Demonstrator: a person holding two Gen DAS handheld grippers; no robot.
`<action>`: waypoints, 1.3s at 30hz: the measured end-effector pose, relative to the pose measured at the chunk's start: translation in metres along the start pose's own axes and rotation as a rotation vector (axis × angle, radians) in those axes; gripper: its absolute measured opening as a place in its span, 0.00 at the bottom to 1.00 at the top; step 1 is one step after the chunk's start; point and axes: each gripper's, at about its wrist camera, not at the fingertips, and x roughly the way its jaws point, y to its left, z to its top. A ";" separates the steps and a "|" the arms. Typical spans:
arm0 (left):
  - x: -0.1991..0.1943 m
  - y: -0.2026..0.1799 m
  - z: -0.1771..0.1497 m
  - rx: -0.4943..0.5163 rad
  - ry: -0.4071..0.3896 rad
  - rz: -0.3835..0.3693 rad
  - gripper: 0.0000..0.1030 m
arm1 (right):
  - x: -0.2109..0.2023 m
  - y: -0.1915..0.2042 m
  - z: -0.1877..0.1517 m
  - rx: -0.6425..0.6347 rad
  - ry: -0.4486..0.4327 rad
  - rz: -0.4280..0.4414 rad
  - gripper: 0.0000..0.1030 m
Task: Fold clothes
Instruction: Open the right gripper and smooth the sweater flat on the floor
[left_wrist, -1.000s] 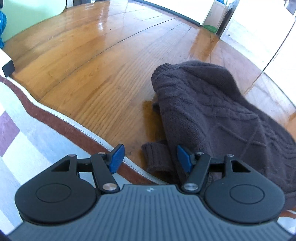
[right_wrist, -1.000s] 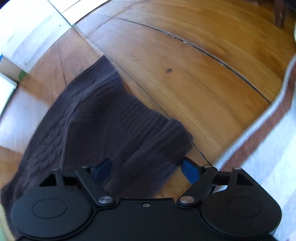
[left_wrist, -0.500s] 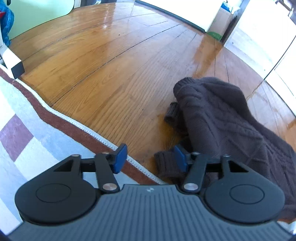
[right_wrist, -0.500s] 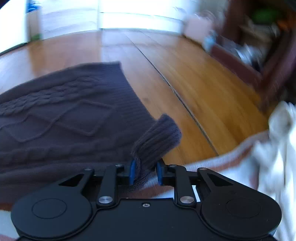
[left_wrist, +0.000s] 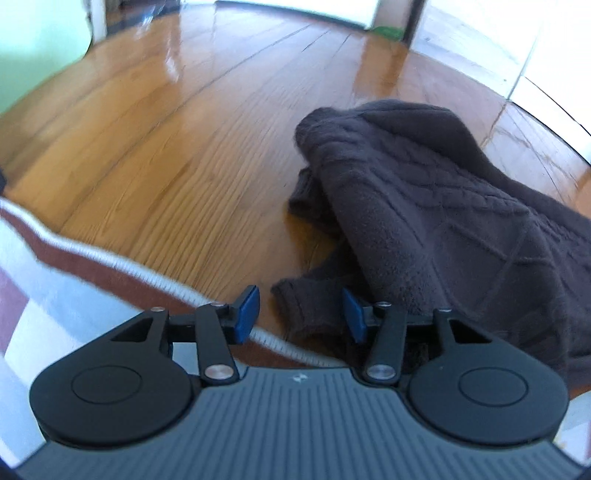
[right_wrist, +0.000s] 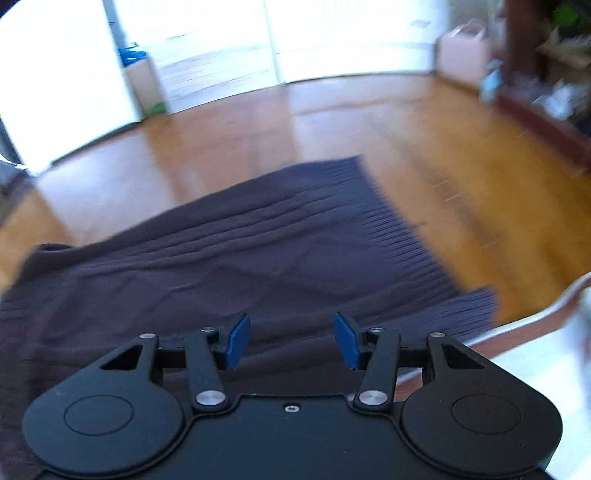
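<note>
Left tongs (left_wrist: 300, 314) stood parted around a sleeve cuff (left_wrist: 308, 312) after narrowing, unclamped, right tongs (right_wrist: 291, 341) having just widened, empty above the dark cable-knit sweater (right_wrist: 236, 258), spread on wooden floor (left_wrist: 166, 166) beside a striped rug (left_wrist: 66, 280).

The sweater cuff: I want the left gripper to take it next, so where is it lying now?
In the left wrist view, the ribbed cuff lies on the wooden floor between the left gripper's open fingers, beside the rug's white edge.
</note>
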 end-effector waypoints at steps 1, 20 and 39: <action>0.001 -0.002 -0.002 0.021 -0.023 0.002 0.37 | 0.007 0.002 0.001 -0.014 0.014 0.021 0.57; -0.066 0.110 0.009 -0.414 -0.013 0.035 0.03 | 0.046 0.025 -0.003 -0.190 0.107 -0.039 0.64; -0.057 0.017 -0.020 -0.038 0.200 0.066 0.64 | 0.019 0.023 -0.024 -0.495 0.381 0.067 0.28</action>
